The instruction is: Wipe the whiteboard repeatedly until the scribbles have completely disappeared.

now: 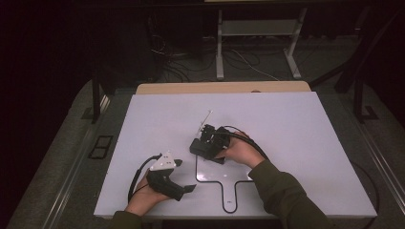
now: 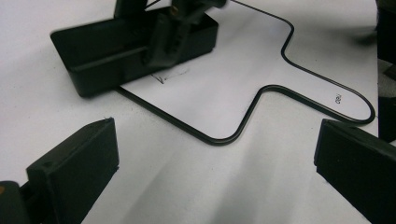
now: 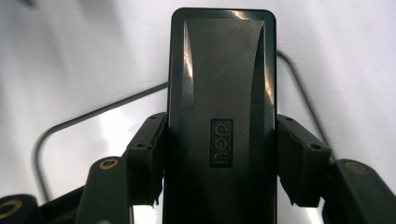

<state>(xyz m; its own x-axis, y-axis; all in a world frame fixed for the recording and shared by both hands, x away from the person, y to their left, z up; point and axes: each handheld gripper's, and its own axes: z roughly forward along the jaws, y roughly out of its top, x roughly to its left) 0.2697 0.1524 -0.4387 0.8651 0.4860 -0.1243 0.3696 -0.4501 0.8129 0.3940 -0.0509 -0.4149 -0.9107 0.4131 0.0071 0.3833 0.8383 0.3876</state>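
Note:
A black oblong object (image 3: 219,93) with "deli" embossed on its top lies on the white table (image 1: 296,143), at the upper left corner of a black paddle-shaped outline (image 1: 210,182). My right gripper (image 1: 206,143) is shut on it, one pad pressing on each long side (image 3: 149,158). In the left gripper view the same object (image 2: 112,51) sits at the top left with the right gripper on it. My left gripper (image 1: 184,175) rests near the table's front left edge, open, with bare table between its jaws. The outline's stem (image 2: 224,139) runs just beyond them.
A thin white stick (image 1: 206,117) lies on the table just beyond the right gripper. A wooden strip (image 1: 224,88) borders the table's far edge. Behind it are a dark floor, cables and a metal stand (image 1: 219,47).

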